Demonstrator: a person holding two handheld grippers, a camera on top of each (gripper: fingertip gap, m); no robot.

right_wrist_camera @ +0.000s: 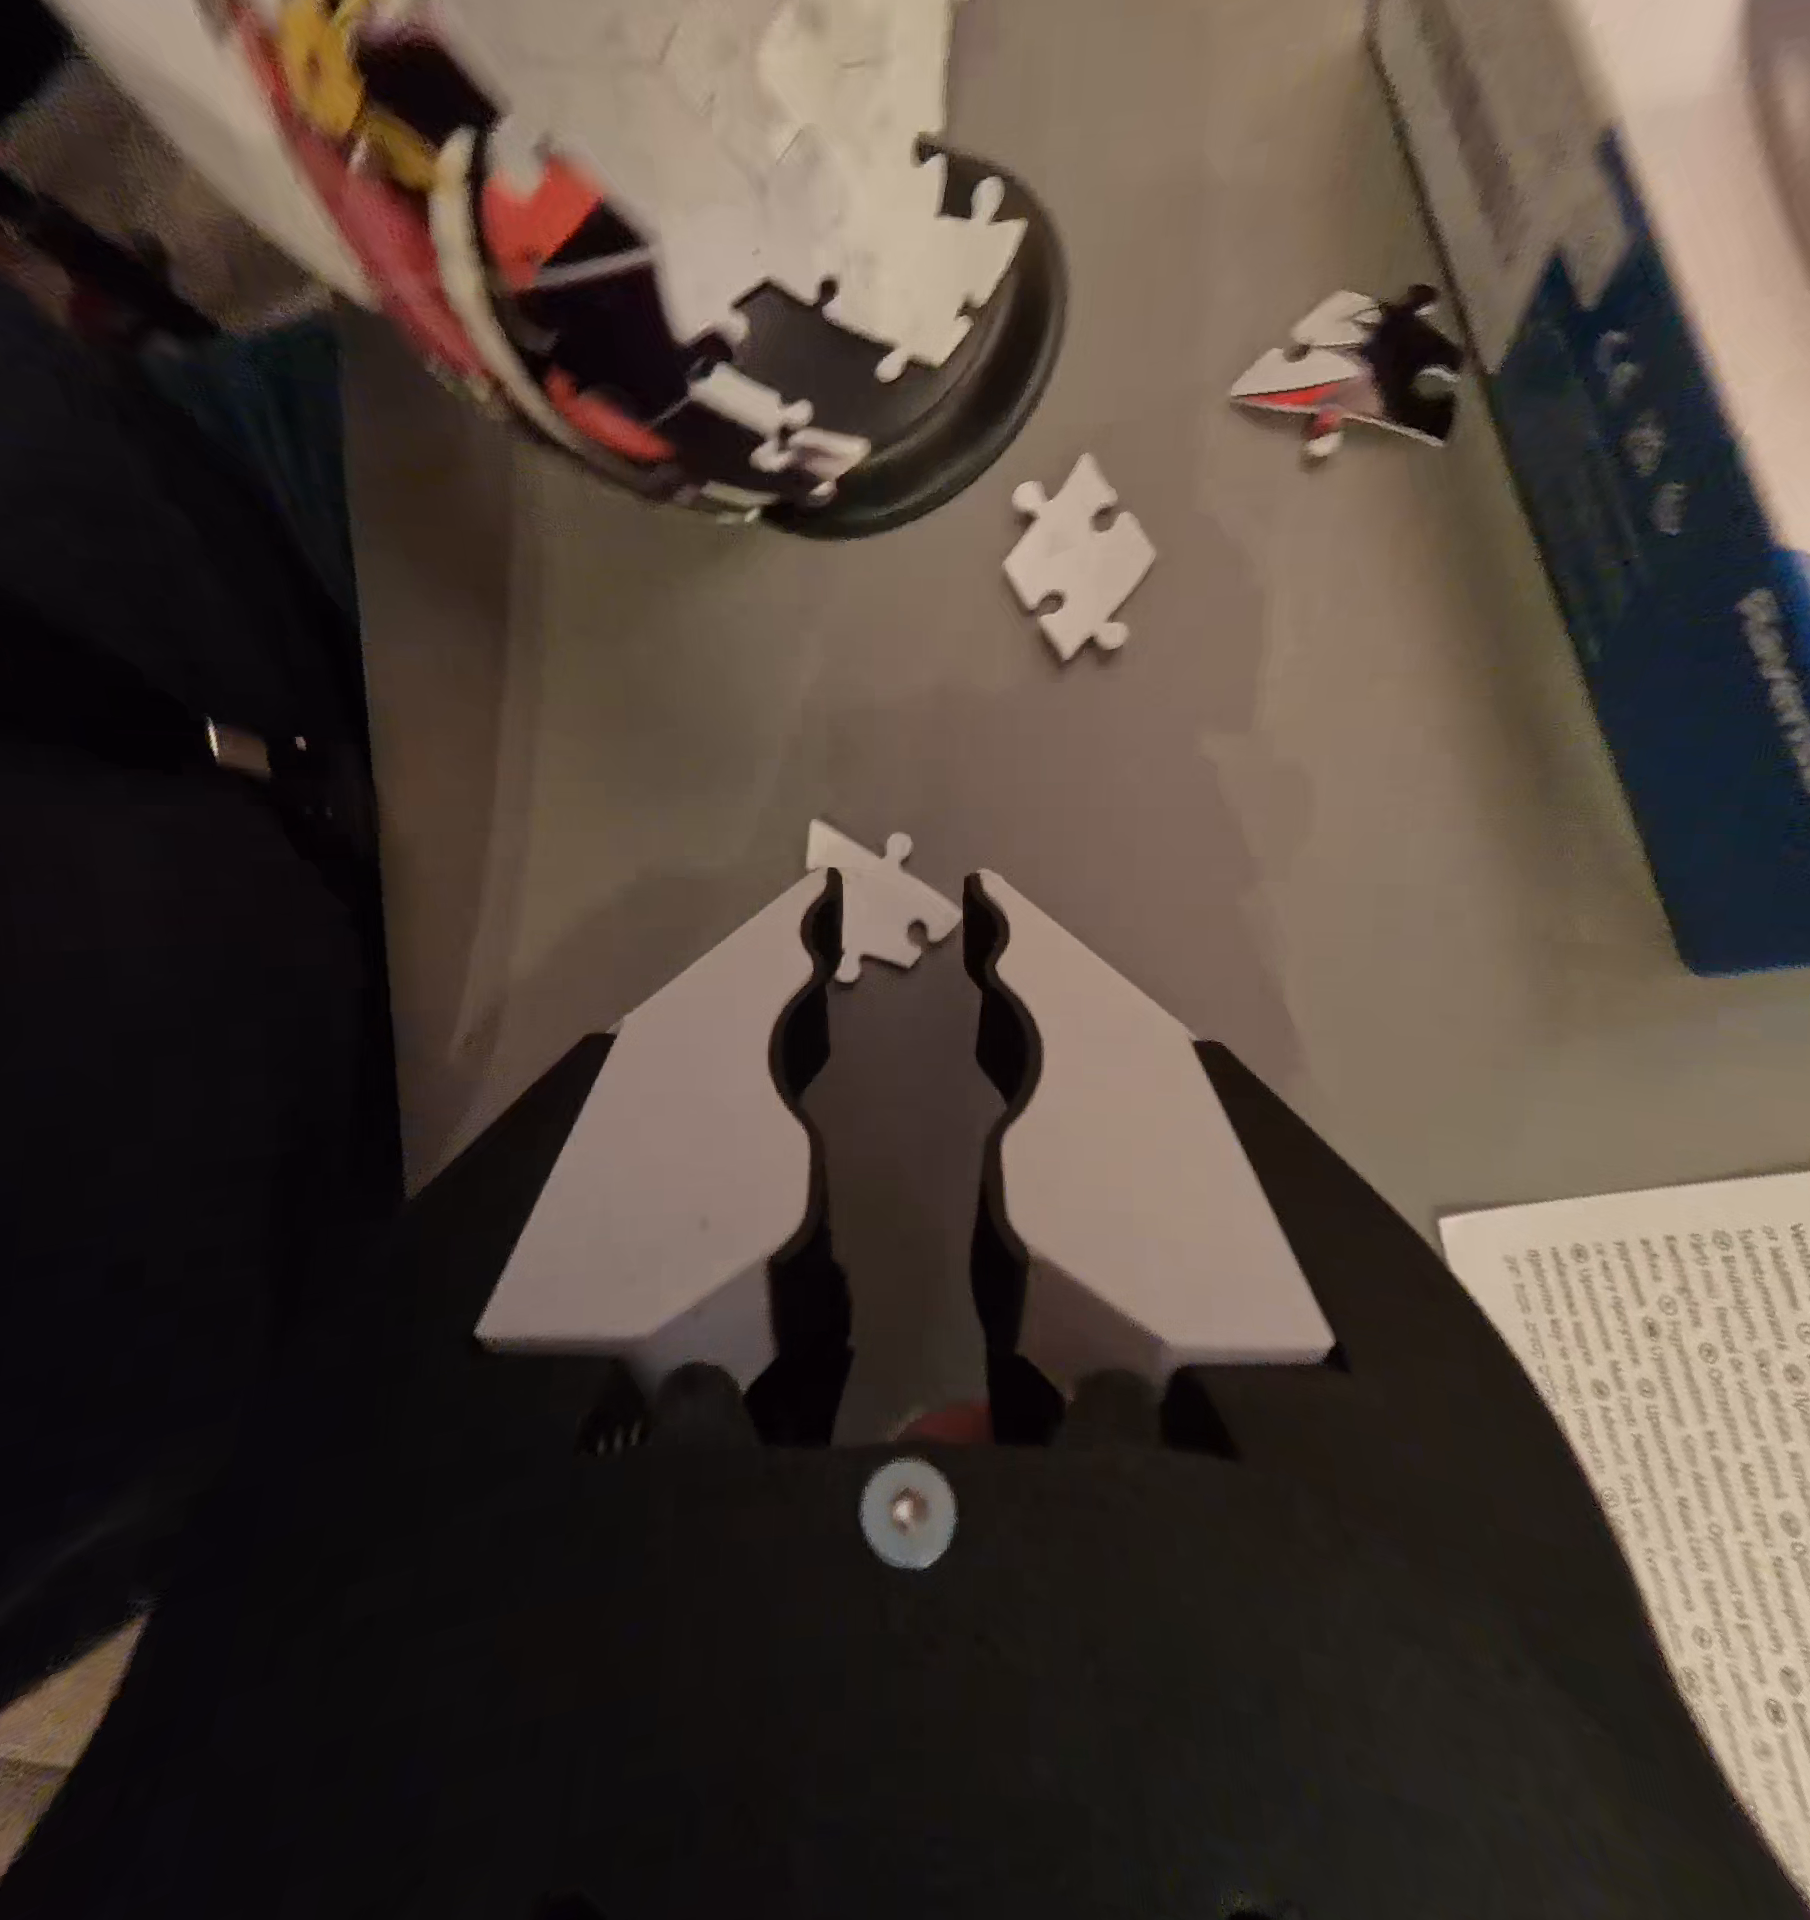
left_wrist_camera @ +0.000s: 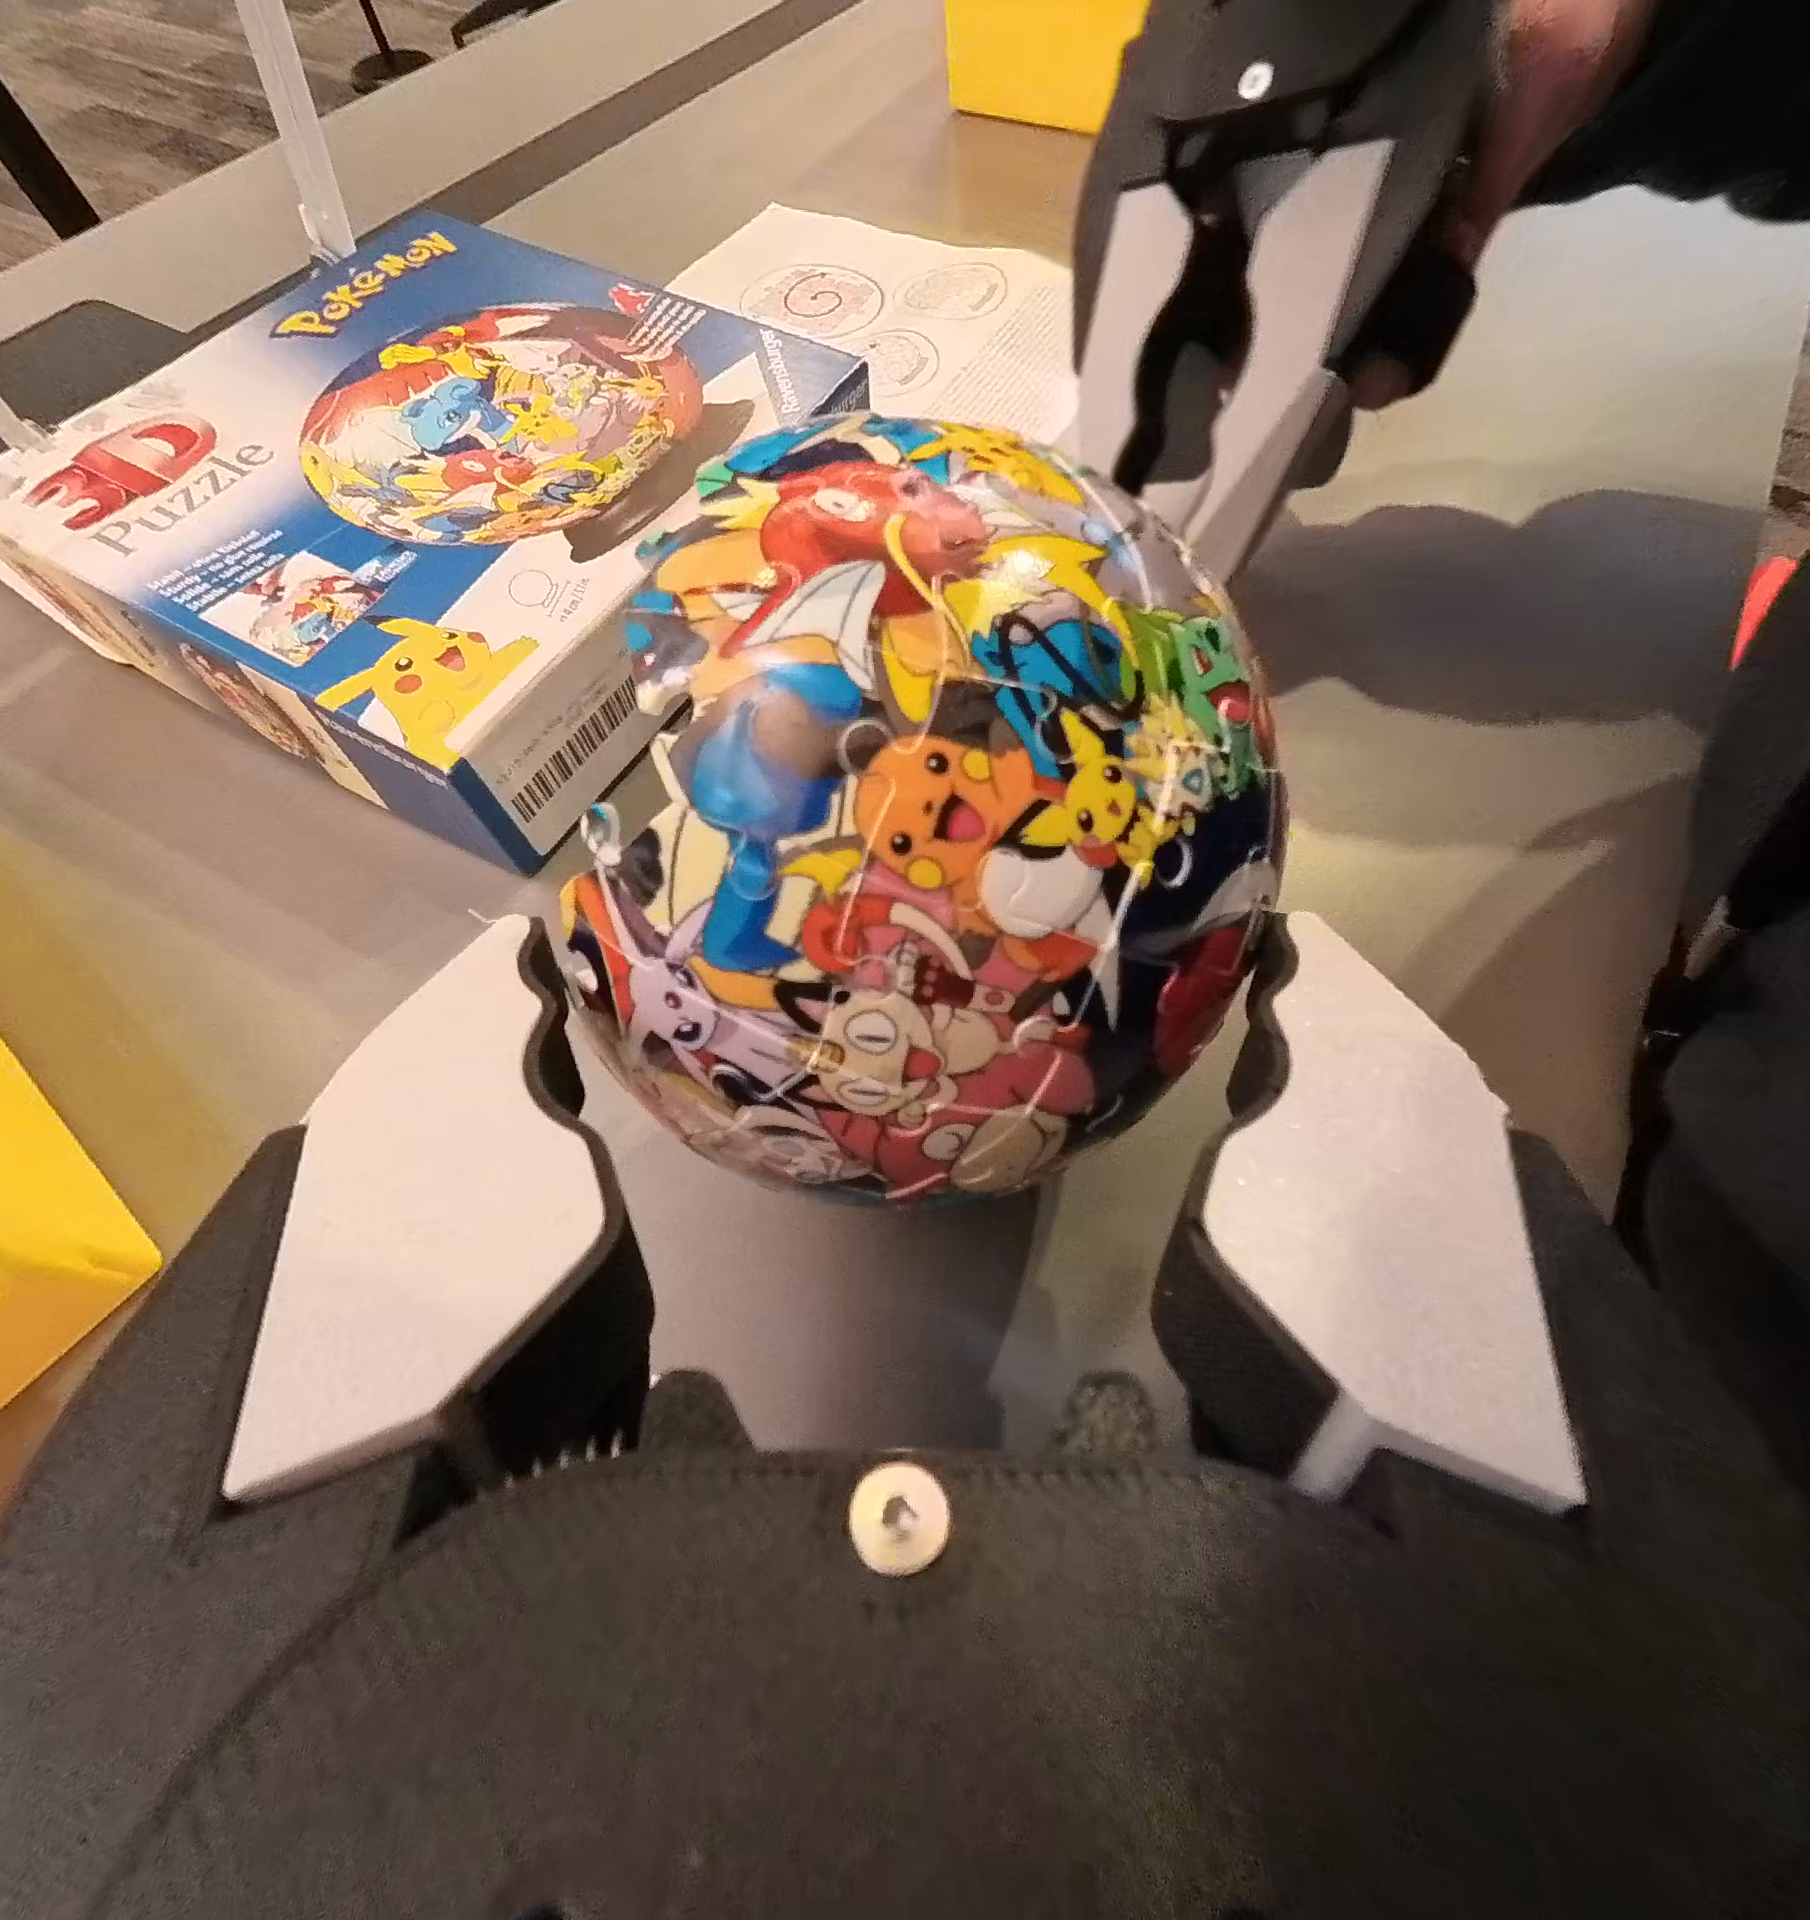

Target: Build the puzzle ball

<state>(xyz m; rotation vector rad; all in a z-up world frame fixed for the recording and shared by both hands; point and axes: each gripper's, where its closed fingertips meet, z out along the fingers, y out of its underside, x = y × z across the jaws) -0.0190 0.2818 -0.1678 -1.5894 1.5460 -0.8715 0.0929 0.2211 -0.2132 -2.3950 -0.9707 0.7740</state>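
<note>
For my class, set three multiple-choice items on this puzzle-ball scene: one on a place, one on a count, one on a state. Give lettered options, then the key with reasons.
1. Where does the puzzle box lie relative to the puzzle ball in the left wrist view?
A. Behind it, to the left
B. On top of it
C. Inside a yellow bin

2. How many loose pieces lie on the table in the right wrist view?
A. One
B. Three
C. Seven

3. What is the left gripper doing?
A. Closed on nothing
B. Pinching the paper sheet
C. Holding the ball at both sides

Key: A, the box lies flat, back-left of the ball. B, two white-side-up pieces and one printed piece show. C, its fingers touch the ball's sides.
</note>
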